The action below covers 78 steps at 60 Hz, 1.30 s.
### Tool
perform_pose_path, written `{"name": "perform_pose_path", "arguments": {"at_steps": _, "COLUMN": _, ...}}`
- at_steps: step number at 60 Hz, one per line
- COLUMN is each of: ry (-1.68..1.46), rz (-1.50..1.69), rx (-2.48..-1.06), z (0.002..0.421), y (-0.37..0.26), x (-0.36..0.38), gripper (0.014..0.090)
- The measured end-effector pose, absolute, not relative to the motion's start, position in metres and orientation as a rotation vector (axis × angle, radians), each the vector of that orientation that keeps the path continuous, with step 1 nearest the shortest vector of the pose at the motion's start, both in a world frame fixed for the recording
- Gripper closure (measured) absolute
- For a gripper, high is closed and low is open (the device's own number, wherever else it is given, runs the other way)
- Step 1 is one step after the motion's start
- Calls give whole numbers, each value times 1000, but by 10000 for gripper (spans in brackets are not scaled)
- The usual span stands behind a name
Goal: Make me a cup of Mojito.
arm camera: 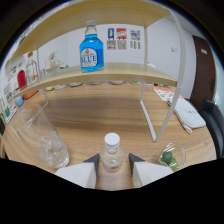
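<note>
Gripper (112, 164) fingers spread around a small white-capped bottle (111, 151) standing between them on the wooden table (100, 117), gaps either side, clear glass (42, 137) ahead-left, blue bottle (91, 49) on shelf (100, 73) beyond

The gripper (112, 159) sits at six o'clock, low over the surface and pointing toward twelve. Its two fingers (93, 160) are parted, one at seven o'clock and one at five, with a gap between their dark tips. Their pale bodies widen toward the camera.
</note>
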State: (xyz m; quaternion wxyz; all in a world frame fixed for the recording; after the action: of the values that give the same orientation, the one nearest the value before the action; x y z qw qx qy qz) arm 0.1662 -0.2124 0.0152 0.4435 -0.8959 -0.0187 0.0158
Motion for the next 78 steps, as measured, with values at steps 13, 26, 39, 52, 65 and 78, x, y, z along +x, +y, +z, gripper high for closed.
{"name": "perform_pose_path", "arguments": {"at_steps": 13, "ry": -3, "rz": 1, "rx": -2150, "z": 72, "y": -242, "x": 168, "gripper": 193}}
{"name": "perform_pose_path", "arguments": {"at_steps": 26, "ry": 54, "rz": 28, "rx": -2050, "z": 148, "y": -288, "x": 127, "gripper": 193}}
{"name": "perform_pose_path", "arguments": {"at_steps": 39, "ry": 13, "rz": 55, "rx": -2042, "z": 145, "y": -331, "x": 60, "gripper": 194}}
{"name": "perform_pose_path", "arguments": {"at_steps": 52, "ry": 17, "rz": 68, "rx": -2050, "z": 143, "y": -343, "x": 21, "gripper": 194}}
{"name": "perform_pose_path", "arguments": {"at_steps": 65, "ry": -3, "rz": 108, "rx": -1901, "z": 249, "y": -306, "x": -34, "gripper": 191}}
{"name": "perform_pose_path", "arguments": {"at_steps": 78, "ry": -25, "rz": 142, "rx": -1741, "z": 368, "y": -256, "x": -98, "gripper": 193}}
